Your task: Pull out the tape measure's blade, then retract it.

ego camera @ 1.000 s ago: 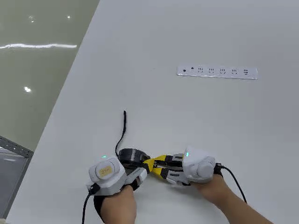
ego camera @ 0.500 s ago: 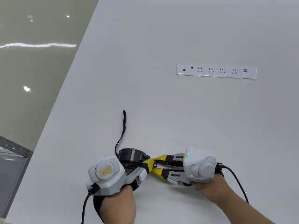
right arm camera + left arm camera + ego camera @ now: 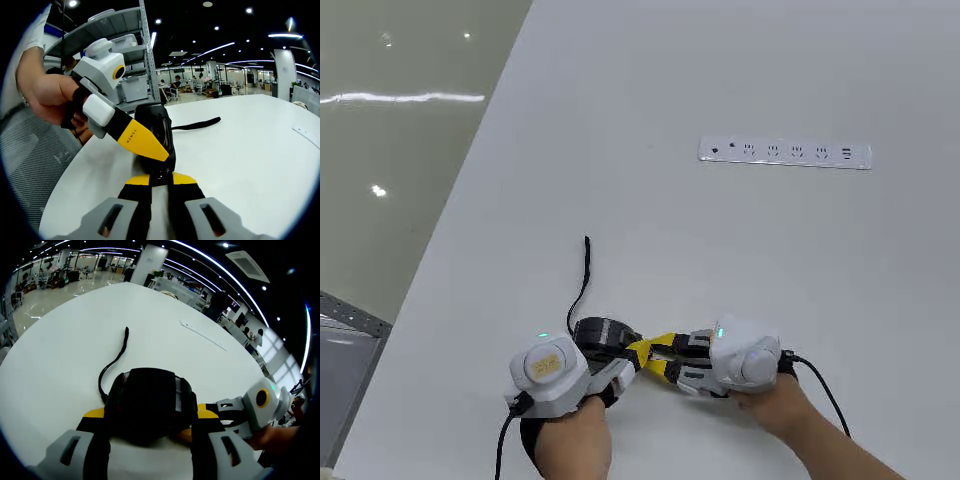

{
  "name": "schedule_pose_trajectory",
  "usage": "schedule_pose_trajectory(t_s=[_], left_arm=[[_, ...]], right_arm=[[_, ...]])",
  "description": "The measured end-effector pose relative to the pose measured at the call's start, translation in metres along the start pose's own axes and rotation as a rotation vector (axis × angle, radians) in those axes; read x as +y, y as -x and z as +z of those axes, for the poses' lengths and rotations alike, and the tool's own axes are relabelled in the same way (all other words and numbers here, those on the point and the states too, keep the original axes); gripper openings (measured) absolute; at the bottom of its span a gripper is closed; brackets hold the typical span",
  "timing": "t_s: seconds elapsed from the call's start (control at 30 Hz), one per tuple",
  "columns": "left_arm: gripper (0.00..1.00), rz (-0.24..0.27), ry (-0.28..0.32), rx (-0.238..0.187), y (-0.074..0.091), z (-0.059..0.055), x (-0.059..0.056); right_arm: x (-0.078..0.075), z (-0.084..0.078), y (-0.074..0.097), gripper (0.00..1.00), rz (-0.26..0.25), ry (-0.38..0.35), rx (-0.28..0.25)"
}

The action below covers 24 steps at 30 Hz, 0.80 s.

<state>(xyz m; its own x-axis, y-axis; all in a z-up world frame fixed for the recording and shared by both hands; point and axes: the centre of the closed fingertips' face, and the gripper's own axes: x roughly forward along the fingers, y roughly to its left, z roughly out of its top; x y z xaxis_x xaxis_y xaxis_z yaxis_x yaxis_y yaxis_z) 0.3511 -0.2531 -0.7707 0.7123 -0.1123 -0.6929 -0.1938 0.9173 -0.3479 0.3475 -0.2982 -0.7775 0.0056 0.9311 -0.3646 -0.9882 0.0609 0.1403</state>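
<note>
L tool (image 3: pixel 150 414) clamps tape measure (image 3: pixel 603 333); R tool (image 3: pixel 161 180) just right of it, jaws pressed together at its mouth, prob. on blade tip. Pull runs rightward.

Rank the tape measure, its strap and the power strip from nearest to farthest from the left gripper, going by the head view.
1. Tape measure, clamped in the left gripper itself.
2. Strap, trailing up the table beyond the tape measure.
3. Power strip, far off toward the upper right.
</note>
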Motion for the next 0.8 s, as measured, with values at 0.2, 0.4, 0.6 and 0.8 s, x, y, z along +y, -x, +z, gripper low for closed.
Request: schedule_pose_trajectory(t_s=[0.2, 0.4, 0.6, 0.8], left_arm=[[0.63, 0.0, 0.003, -0.005, 0.0001, 0.0, -0.0003], [0.63, -0.002, -0.001, -0.005, 0.0001, 0.0001, -0.0005], [0.64, -0.003, -0.017, -0.01, 0.0, -0.0002, -0.0005], [0.65, -0.01, -0.037, -0.003, -0.0001, -0.0004, -0.0005]], right_arm=[[-0.0008, -0.0005, 0.0, 0.12, 0.01, -0.004, 0.002], [-0.0004, 0.0002, 0.0004, 0.13, 0.009, -0.007, 0.002], [-0.0005, -0.0001, 0.0006, 0.14, 0.001, -0.021, 0.006], [-0.0007, -0.0009, 0.0003, 0.15, -0.007, -0.019, 0.011]])
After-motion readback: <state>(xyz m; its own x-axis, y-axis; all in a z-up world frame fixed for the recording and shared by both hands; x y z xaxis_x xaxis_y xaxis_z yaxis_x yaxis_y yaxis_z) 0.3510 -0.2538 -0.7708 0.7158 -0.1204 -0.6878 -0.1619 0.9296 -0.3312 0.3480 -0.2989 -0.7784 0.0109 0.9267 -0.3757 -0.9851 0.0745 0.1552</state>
